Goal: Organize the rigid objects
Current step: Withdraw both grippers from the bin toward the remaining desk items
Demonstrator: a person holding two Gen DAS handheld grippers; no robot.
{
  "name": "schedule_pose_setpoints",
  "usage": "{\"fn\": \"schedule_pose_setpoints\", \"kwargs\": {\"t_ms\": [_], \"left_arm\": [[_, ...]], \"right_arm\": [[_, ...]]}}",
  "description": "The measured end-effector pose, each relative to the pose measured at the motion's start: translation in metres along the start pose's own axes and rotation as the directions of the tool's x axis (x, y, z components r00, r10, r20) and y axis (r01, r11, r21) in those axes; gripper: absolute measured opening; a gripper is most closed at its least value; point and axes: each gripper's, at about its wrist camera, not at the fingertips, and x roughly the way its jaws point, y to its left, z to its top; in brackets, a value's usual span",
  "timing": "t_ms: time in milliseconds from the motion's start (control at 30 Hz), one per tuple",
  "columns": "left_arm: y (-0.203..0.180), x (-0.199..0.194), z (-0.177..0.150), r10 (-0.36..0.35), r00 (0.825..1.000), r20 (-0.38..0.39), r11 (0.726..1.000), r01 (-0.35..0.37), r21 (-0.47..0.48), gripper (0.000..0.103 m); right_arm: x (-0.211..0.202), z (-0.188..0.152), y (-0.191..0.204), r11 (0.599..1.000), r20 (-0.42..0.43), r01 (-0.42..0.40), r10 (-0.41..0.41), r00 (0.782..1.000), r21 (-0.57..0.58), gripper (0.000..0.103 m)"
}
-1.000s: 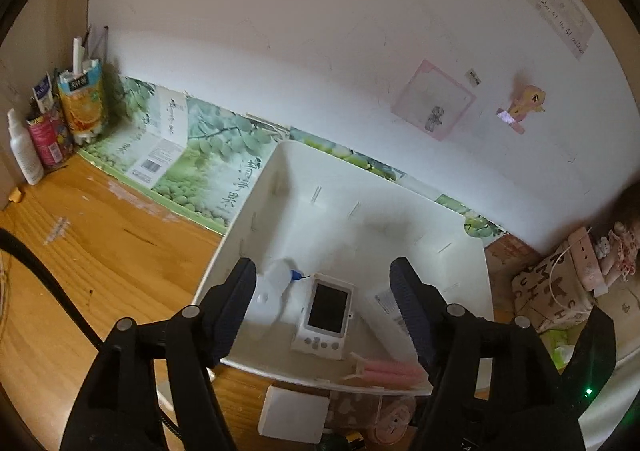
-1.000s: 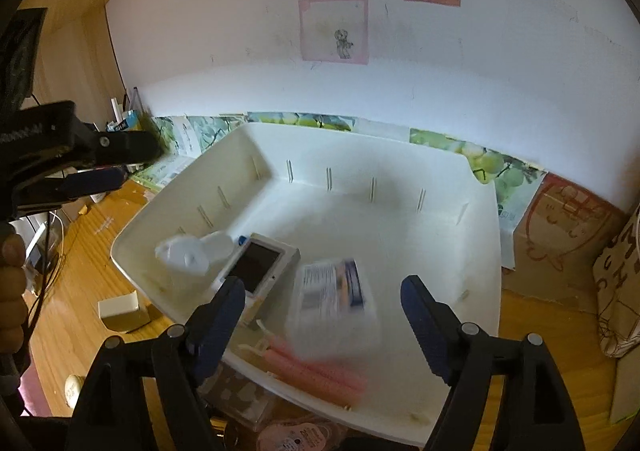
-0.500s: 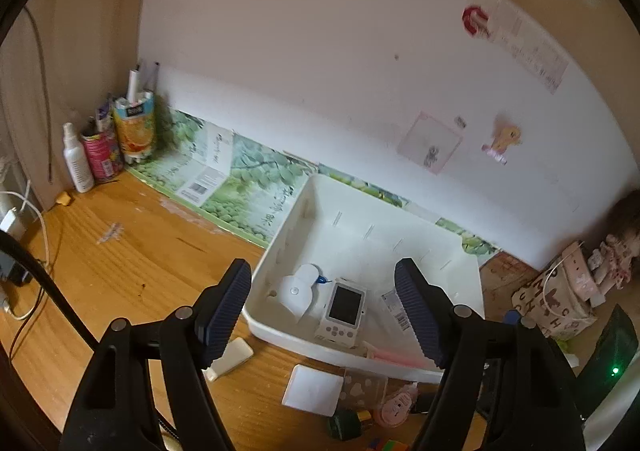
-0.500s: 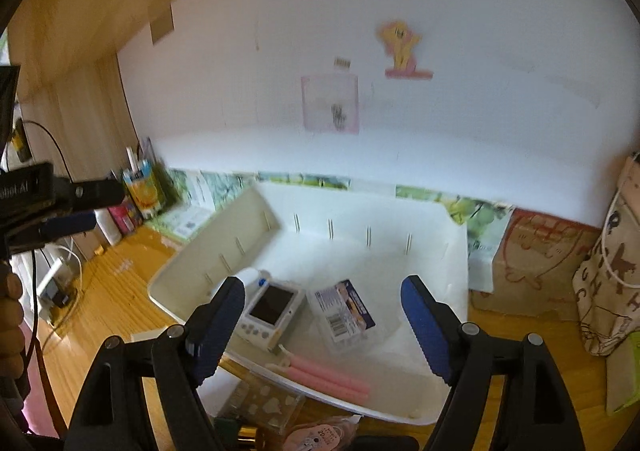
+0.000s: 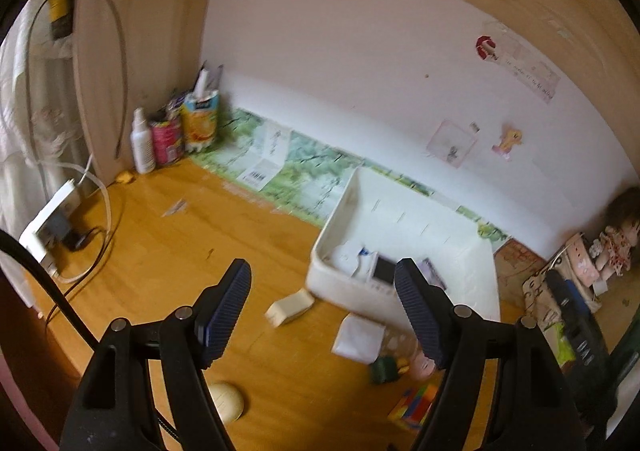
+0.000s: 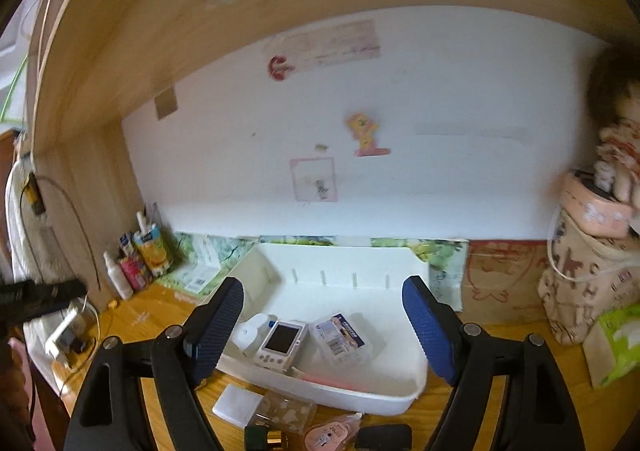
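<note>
A white tray (image 6: 360,397) stands on the wooden desk against the wall. In it lie a white handheld device with a screen (image 6: 282,343), a clear labelled box (image 6: 340,337), a white bottle (image 6: 250,333) and pink sticks (image 6: 328,379). My right gripper (image 6: 324,283) hangs open and empty above the tray's near side. My left gripper (image 5: 322,267) is open and empty too, over the desk left of the tray (image 5: 340,211). In front of the tray lie a cream block (image 5: 290,307), a white pad (image 5: 358,337), a colourful cube (image 5: 416,405) and a cream disc (image 5: 226,401).
Bottles and cans (image 5: 176,131) stand in the back left corner. A power strip with cables (image 5: 48,227) lies at the left edge. Bags and a doll (image 6: 592,251) crowd the right side, with a green tissue pack (image 6: 616,343). A wooden shelf runs overhead.
Both grippers drew back and rose away from the tray, so more of the desk shows. The clear box, blurred between the right fingers before, now lies still in the tray.
</note>
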Motion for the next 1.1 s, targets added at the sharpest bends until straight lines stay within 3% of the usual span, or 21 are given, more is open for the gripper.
{"fn": "schedule_pose_setpoints", "kwargs": {"t_ms": [167,500,667,867,1100], "left_arm": [[0.023,-0.012,-0.013,0.007,1.000,-0.024,1.000,-0.008,-0.029,0.077],[0.068,-0.028,-0.028,-0.017,0.997,-0.082,0.998,0.012,-0.065,0.077],[0.078,-0.022,-0.031,-0.031,0.988,-0.149,0.999,0.024,-0.048,0.078],[0.082,-0.005,-0.037,-0.052,0.967,-0.248,0.999,0.051,-0.009,0.078],[0.081,0.024,-0.043,-0.049,0.927,-0.371,0.996,0.074,0.054,0.083]], "right_arm": [[-0.019,-0.008,-0.009,0.996,0.016,0.043,-0.044,0.999,0.073,0.083],[-0.057,-0.035,0.007,0.984,0.006,0.148,-0.149,0.989,0.096,0.083],[-0.072,-0.045,0.024,0.981,-0.001,0.174,-0.175,0.985,0.087,0.083],[-0.079,-0.059,0.040,0.975,-0.032,0.201,-0.199,0.979,0.098,0.083],[-0.081,-0.079,0.049,0.962,-0.077,0.231,-0.222,0.972,0.143,0.083]]}}
